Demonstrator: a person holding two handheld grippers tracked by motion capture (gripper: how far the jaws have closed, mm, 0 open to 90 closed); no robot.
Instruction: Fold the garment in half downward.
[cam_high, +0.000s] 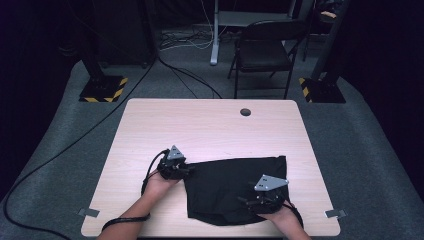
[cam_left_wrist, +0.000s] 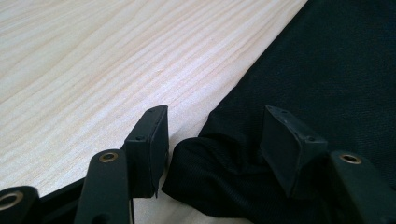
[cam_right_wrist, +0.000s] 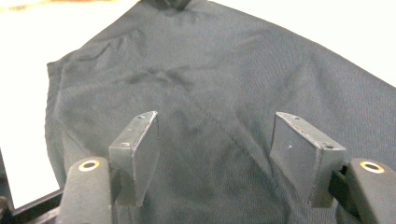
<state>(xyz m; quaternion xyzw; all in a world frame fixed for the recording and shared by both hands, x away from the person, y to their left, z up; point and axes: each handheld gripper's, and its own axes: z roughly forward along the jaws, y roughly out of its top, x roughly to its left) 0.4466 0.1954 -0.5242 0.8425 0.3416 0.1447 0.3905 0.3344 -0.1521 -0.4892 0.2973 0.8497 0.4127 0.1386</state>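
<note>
A black cloth (cam_high: 225, 185) lies spread on the front right part of the light wooden table (cam_high: 200, 125). My left gripper (cam_high: 188, 170) sits at the cloth's left edge. In the left gripper view its jaws (cam_left_wrist: 217, 140) stand apart, and a bunched fold of the cloth (cam_left_wrist: 196, 168) lies between them without being squeezed. My right gripper (cam_high: 250, 200) rests over the cloth's front right part and points across it. In the right gripper view the open gripper (cam_right_wrist: 215, 149) has the flat cloth (cam_right_wrist: 210, 70) beneath it and nothing pinched.
The table has a round cable hole (cam_high: 245, 112) near its far edge and grey tabs at the front corners (cam_high: 89, 212). Behind the table stand a folding chair (cam_high: 265, 47) and two posts on yellow-and-black bases (cam_high: 102, 89). Cables run across the floor.
</note>
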